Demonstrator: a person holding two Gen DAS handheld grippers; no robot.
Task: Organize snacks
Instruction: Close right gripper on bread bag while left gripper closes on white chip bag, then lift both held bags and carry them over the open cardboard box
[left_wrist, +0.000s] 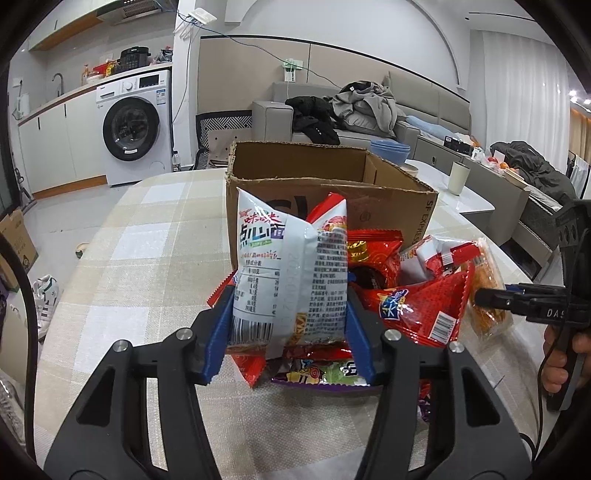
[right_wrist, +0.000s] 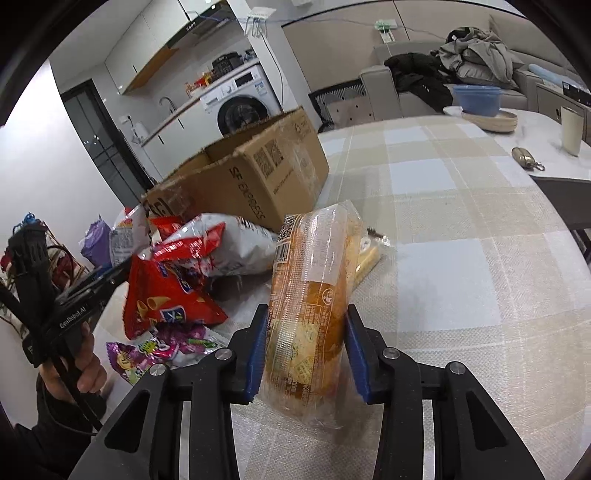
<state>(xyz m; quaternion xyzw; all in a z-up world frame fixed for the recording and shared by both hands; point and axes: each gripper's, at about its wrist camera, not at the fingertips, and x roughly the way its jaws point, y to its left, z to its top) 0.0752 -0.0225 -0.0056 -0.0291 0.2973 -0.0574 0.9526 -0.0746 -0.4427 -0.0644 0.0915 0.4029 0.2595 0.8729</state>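
Note:
My left gripper (left_wrist: 290, 317) is shut on a white snack bag (left_wrist: 284, 266) with a nutrition label and holds it upright above the snack pile, in front of an open cardboard box (left_wrist: 391, 206). My right gripper (right_wrist: 304, 332) is shut on a clear orange snack pack (right_wrist: 314, 295), held just above the tablecloth. That pack also shows in the left wrist view (left_wrist: 487, 288), gripped at the right of the pile. Red snack bags (left_wrist: 424, 306) and a purple packet (left_wrist: 325, 373) lie below. The box also shows in the right wrist view (right_wrist: 258, 177), behind the pile (right_wrist: 177, 295).
A checked tablecloth (right_wrist: 461, 221) covers the table. At the far end stand a blue bowl on a plate (right_wrist: 480, 99), a cream cup (right_wrist: 572, 129) and a small metal object (right_wrist: 524, 157). A sofa with clothes (left_wrist: 362, 107) and a washing machine (left_wrist: 133, 129) are behind.

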